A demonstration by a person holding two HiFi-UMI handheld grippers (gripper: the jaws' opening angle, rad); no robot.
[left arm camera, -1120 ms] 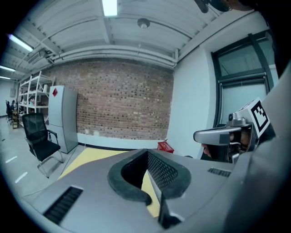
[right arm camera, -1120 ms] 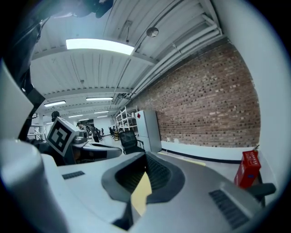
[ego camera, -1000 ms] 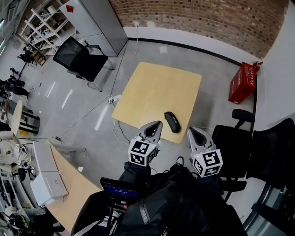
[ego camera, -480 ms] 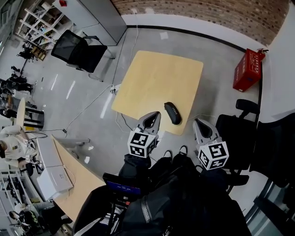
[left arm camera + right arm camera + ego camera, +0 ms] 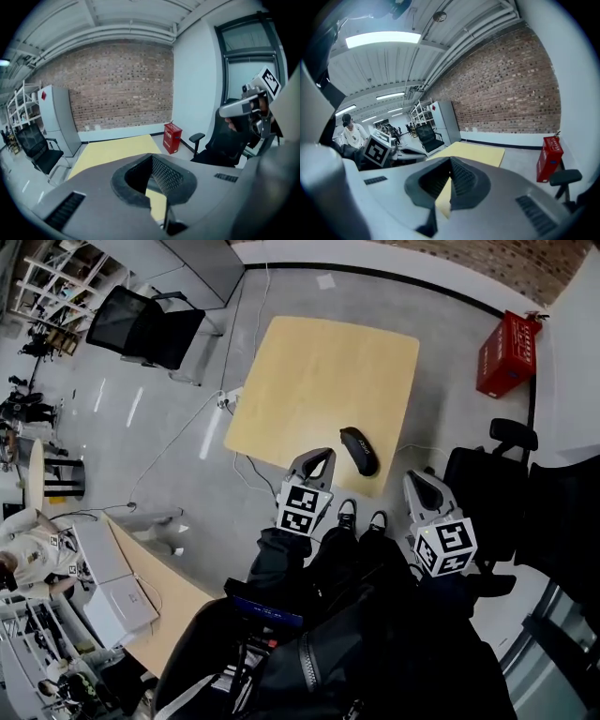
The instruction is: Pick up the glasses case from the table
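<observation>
The black glasses case lies closed near the front edge of the yellow table in the head view. My left gripper hovers at that edge, just left of the case, with its jaws together and nothing in them. My right gripper hangs off the table's front right corner, to the right of the case, also shut and empty. In the left gripper view the joined jaws cover the case, and only the table top shows. The right gripper view has the shut jaws over the table.
A red crate stands on the floor at the far right. Black office chairs are at the far left and beside my right gripper. A second table with white boxes is at the lower left, with a seated person beyond it.
Both grippers have sunk toward the table's front edge, the left one more. Both jaws have stayed shut, and the case has not moved on the table.
</observation>
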